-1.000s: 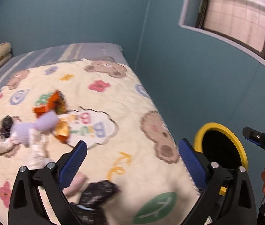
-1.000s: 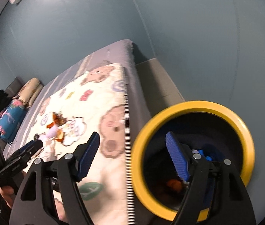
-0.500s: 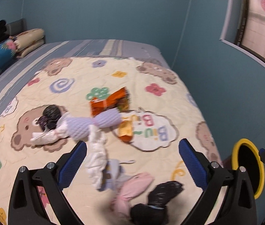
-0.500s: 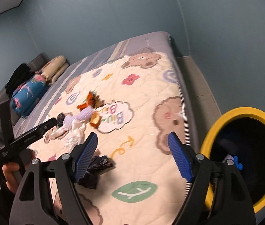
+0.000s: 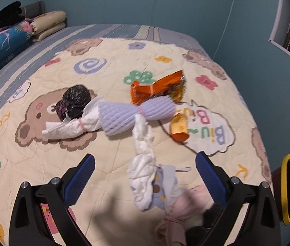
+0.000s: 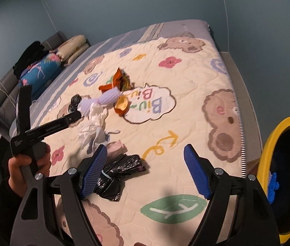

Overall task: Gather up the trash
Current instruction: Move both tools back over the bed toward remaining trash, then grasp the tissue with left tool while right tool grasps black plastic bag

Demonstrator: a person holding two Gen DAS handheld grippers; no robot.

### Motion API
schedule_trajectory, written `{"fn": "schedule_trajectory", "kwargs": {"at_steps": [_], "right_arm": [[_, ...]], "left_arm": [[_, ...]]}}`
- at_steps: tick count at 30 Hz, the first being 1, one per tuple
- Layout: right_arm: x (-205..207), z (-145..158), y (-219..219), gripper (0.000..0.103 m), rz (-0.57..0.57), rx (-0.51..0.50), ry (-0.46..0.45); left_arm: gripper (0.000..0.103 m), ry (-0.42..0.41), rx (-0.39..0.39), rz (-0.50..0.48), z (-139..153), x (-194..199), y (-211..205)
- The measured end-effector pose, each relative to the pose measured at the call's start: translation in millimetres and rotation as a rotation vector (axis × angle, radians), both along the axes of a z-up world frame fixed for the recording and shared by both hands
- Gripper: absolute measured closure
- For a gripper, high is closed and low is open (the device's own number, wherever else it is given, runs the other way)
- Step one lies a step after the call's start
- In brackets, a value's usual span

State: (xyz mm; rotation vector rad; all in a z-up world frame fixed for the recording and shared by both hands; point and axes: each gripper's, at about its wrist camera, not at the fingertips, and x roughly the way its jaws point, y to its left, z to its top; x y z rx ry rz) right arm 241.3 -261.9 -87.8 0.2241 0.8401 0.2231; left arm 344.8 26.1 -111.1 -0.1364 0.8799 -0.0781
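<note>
Several pieces of trash lie on the cartoon quilt [image 5: 112, 65]: an orange snack wrapper [image 5: 157, 87], a lilac foam net sleeve [image 5: 136, 112], white crumpled tissue [image 5: 143, 160], a black plastic bag [image 5: 75, 100], a small orange cup wrapper [image 5: 179, 128]. My left gripper [image 5: 143, 176] is open and empty, hovering over the white tissue. My right gripper [image 6: 145, 170] is open and empty above the quilt; a crumpled black bag [image 6: 118, 172] lies by its left finger. The yellow-rimmed bin [image 6: 282, 176] stands beside the bed at right.
Folded pillows and a blue floral cushion [image 5: 3, 43] sit at the bed's head. Blue walls surround the bed. A pink crumpled piece [image 5: 186, 207] lies low between my left fingers. The bin also shows at the right edge of the left wrist view [image 5: 288, 188].
Both grippers have swung left, away from the bin and over the bed. The trash pile now lies centred ahead of the left gripper. Both stayed open.
</note>
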Motion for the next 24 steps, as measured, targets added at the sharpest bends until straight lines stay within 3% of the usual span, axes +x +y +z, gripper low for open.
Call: {"fn": "schedule_trajectory", "kwargs": {"at_steps": [12,24], "right_arm": [[22,-41,45,0.029,0.079,-0.056,0.074],[38,-74,80,0.031,0.159,-0.08,0.152]], "left_arm": [[0.008,0.061,-0.001,0.037,-35,22,11],[0.008,0.109,-0.049,0.034,-62,34,14]]}}
